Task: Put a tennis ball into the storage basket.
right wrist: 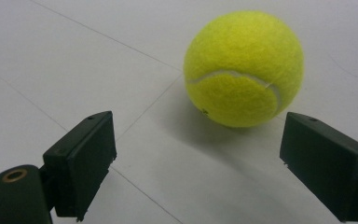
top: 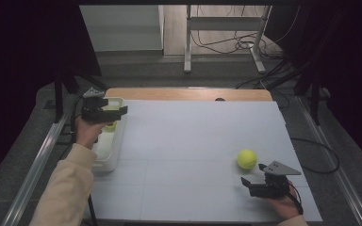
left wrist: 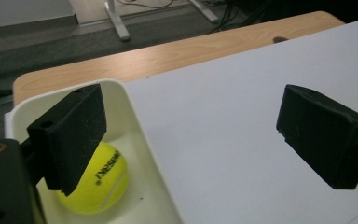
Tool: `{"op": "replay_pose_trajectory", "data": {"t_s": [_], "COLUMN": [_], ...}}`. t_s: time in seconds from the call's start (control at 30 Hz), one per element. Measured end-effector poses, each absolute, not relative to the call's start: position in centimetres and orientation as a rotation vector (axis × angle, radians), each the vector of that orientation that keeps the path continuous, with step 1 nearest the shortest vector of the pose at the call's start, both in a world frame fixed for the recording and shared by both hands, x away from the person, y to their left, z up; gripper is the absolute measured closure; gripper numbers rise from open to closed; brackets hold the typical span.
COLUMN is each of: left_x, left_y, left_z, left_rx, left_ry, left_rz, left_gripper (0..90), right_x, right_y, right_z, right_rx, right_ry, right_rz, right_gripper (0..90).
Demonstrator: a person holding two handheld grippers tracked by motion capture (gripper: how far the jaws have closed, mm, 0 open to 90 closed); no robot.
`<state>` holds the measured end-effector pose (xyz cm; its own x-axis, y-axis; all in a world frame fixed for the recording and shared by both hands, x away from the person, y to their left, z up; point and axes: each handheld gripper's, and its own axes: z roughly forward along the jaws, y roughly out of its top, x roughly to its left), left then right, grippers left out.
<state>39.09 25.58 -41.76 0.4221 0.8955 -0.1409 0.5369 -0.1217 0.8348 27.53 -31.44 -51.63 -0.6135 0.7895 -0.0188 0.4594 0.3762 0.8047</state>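
One yellow tennis ball (left wrist: 100,186) lies inside a white tray (left wrist: 135,112) at the table's left edge. My left gripper (left wrist: 193,135) hovers open over the tray's far end, its left jaw above that ball and nothing between the jaws. In the high view this ball (top: 111,125) peeks out under the left gripper (top: 115,109). A second tennis ball (top: 247,159) rests on the white mat at the near right. Just behind it, my right gripper (top: 252,174) stands open and low. In the right gripper view the ball (right wrist: 244,67) sits slightly beyond the open right gripper (right wrist: 200,163), apart from both jaws.
The tray (top: 104,155) runs along the left side of the white mat (top: 184,141), which covers a wooden table (top: 188,93). Beyond the far edge stand metal frame legs (top: 187,42) and loose cables on the floor. Dark curtains flank both sides.
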Motion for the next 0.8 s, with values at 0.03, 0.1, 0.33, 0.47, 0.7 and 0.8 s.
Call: {"op": "replay_pose_trajectory", "data": {"t_s": [0.03, 0.1, 0.33, 0.47, 0.7, 0.8], "left_x": [39.0, 38.8, 37.6, 37.4, 36.5, 36.4], "left_y": [25.4, 25.2, 24.0, 23.6, 22.9, 22.3], "left_z": [-41.8, -41.8, -41.8, -41.8, -41.7, -41.8], "left_rx": [1.788, 1.786, 1.779, 1.781, 1.759, 1.768], "left_ry": [1.227, 1.213, 1.144, 1.128, 1.099, 1.082], "left_rz": [0.507, 0.497, 0.470, 0.458, 0.451, 0.448], "left_gripper": [9.0, 9.0, 9.2, 9.1, 9.2, 9.2], "right_x": [27.6, 27.7, 27.8, 27.8, 27.6, 27.7], "right_y": [-31.4, -31.4, -31.5, -31.5, -31.6, -31.6], "right_z": [-51.5, -51.5, -51.4, -51.5, -51.5, -51.5], "right_rx": [1.086, 1.089, 1.090, 1.087, 1.077, 1.077], "right_ry": [2.235, 2.233, 2.234, 2.237, 2.236, 2.233], "right_rz": [1.130, 1.140, 1.156, 1.149, 1.151, 1.149], "right_gripper": [11.0, 11.0, 11.0, 11.0, 11.0, 11.0]}}
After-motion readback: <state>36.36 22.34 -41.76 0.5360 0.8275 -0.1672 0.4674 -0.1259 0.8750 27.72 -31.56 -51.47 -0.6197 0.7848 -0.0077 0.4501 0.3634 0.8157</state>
